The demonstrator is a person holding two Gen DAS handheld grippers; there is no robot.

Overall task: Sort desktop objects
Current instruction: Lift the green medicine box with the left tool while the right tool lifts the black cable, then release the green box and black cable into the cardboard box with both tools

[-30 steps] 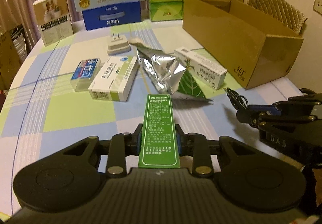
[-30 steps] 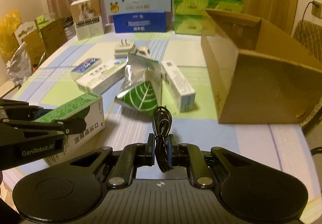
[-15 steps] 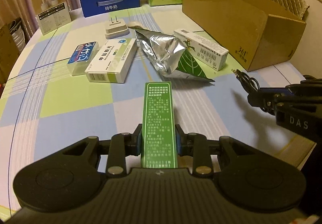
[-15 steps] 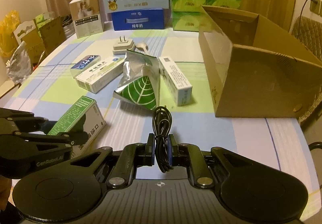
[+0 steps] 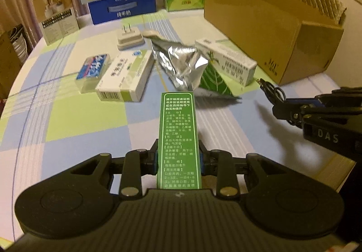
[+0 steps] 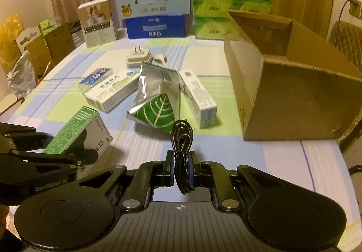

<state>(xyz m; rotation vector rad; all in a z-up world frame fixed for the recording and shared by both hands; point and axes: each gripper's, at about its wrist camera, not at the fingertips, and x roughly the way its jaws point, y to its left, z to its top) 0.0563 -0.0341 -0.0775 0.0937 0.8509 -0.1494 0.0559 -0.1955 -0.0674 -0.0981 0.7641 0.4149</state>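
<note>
1. Both grippers are loaded. The left gripper [image 5: 178,161] has its jaws clamped on the green medicine box [image 5: 178,138], and the right gripper [image 6: 182,169] has its jaws pinched narrow on a coiled black cable [image 6: 182,150]. Both are held above the table [image 5: 79,116], bottom centre of their own views.

2. My guess is the step in hand is carrying both to the open cardboard box [image 6: 294,98], on the right side of each frame. Go in over the rim, not at the wall, and one gripper at a time so they don't bump (they're already pretty near each other).

3. The green box's long axis runs straight ahead along the left gripper's fingers, with the far end aimed at the foil pouch [image 5: 183,66] mid-frame. Keep it level so it doesn't pivot in the grip.

4. The cable bundle stands roughly upright, with its loops sticking out above and below the pads. It's floppy, so lower it before letting go.

5. The rest of the clutter still sits mid-table.
</note>
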